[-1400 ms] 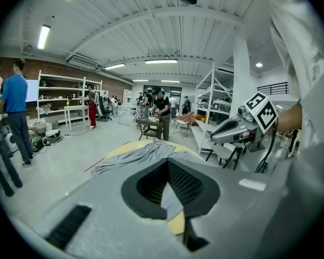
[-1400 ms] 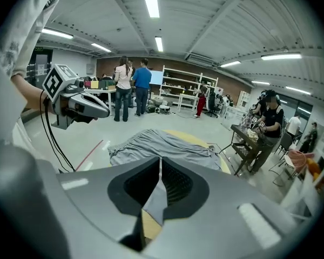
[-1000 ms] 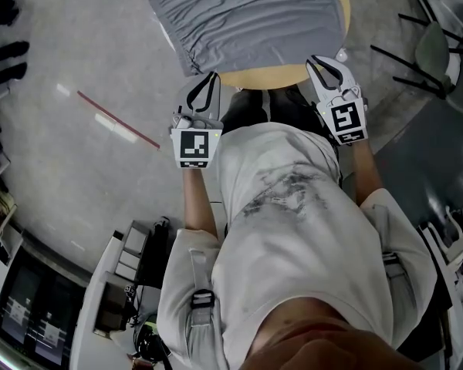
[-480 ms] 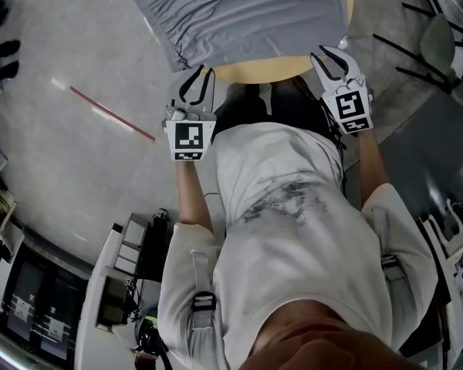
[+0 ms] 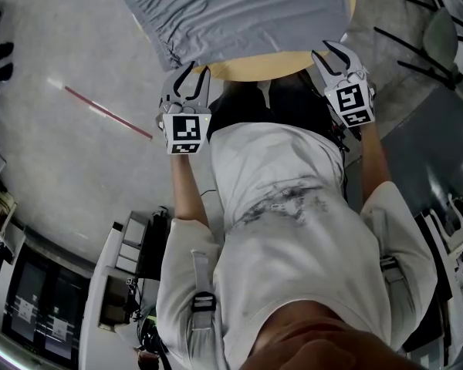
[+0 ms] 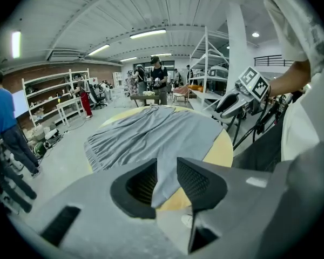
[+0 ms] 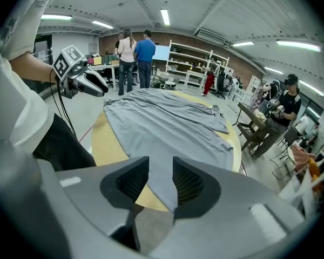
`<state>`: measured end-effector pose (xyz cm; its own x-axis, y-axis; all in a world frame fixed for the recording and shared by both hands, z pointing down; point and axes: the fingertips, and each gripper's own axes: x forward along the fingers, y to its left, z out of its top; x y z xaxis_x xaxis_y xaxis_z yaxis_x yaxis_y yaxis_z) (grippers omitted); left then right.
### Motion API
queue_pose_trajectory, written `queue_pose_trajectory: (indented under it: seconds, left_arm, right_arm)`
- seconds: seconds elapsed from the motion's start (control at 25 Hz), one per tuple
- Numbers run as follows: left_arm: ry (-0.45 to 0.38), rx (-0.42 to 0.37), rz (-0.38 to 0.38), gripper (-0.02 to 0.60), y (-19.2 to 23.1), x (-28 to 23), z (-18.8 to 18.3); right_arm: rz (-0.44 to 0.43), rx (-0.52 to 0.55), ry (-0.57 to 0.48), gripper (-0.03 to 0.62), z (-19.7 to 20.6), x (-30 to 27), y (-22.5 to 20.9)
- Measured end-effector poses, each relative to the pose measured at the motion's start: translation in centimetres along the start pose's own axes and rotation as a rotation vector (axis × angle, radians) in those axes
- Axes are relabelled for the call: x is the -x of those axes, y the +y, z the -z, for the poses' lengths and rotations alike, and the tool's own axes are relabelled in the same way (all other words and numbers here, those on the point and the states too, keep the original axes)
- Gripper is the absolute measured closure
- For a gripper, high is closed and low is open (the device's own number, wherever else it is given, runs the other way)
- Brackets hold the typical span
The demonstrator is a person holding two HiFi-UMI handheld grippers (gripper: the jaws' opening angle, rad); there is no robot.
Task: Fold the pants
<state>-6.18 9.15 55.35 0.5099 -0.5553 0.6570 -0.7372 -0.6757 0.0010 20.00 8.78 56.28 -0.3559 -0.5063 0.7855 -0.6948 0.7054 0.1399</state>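
Big round table (image 5: 255, 66) first: the gray pants (image 5: 239, 14) lie spread flat on it. Our left gripper (image 5: 194, 72) and right gripper (image 5: 324, 51) sit at its near edge. Both sets of jaws have just been opening, with nothing between them. We should pinch the 2 near corners evenly.
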Motion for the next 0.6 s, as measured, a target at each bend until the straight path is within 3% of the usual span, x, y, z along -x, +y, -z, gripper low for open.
queue_pose_trajectory:
  seconds: [0.6]
  left_arm:
    - [0.113,-0.046,0.033,0.375,0.4,-3.2,4.8]
  right_arm:
    - [0.004,0.013,0.107,0.379,5.1,-2.5,-1.4]
